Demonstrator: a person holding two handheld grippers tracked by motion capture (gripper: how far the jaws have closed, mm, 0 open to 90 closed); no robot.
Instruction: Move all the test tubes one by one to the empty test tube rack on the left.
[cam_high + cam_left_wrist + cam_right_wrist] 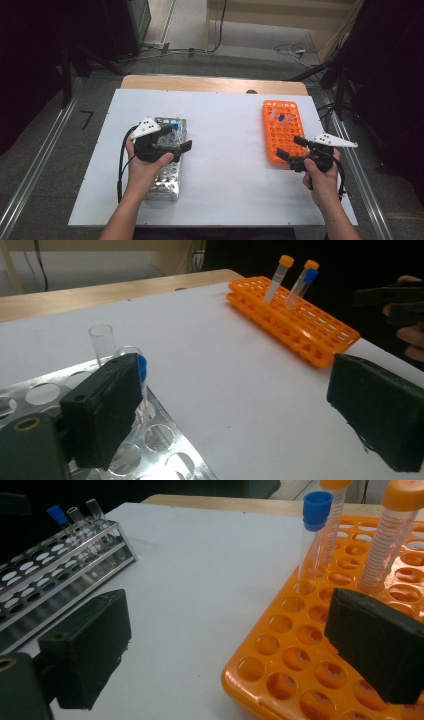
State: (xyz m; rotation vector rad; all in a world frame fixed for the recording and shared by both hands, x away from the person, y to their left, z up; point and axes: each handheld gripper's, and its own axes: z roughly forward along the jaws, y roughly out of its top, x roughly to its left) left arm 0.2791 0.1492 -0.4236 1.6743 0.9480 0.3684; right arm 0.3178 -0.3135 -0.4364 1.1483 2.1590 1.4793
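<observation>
A metal tube rack (167, 185) lies at the left of the white board, with a blue-capped tube (142, 366) and a clear open tube (102, 339) at its far end. My left gripper (176, 139) hovers over this rack, open and empty, its jaws wide apart in the left gripper view (240, 410). On the right, an orange rack (285, 142) holds a blue-capped tube (314, 535) and two orange-capped tubes (392, 535). My right gripper (292, 148) is open and empty at that rack's near end, one jaw over the rack's holes (280, 650).
The white board (225, 150) covers most of a wooden table, whose far edge (210, 82) shows. A broad bare stretch of board separates the two racks. Cables trail on the floor behind, and metal rails run along both sides.
</observation>
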